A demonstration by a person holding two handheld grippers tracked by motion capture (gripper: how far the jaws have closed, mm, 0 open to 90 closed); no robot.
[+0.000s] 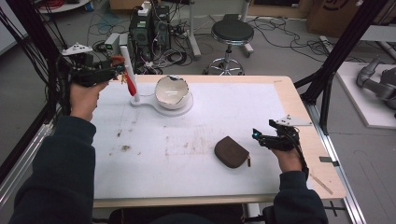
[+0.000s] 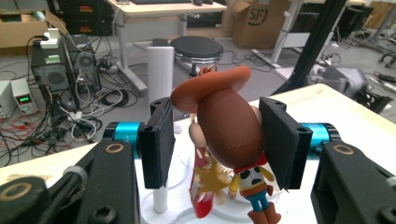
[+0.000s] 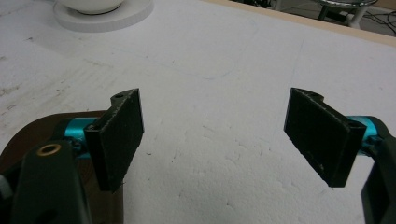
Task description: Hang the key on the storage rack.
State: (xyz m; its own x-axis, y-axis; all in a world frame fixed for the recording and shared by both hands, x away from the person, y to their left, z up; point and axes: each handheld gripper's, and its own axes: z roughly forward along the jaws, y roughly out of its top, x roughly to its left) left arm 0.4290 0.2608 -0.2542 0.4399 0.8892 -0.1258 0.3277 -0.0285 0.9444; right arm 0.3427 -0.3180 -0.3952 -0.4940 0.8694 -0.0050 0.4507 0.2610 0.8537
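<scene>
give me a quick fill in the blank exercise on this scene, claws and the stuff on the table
1. The left claw is shut on a cowboy ____ with a brown hat.
2. The right claw has its jaws ____ with nothing between them.
3. The white bowl sits on a white ____ that also carries a white post.
4. The brown pouch lies on the table beside the ____ claw.

Missing words: figure; open; stand; right
</scene>
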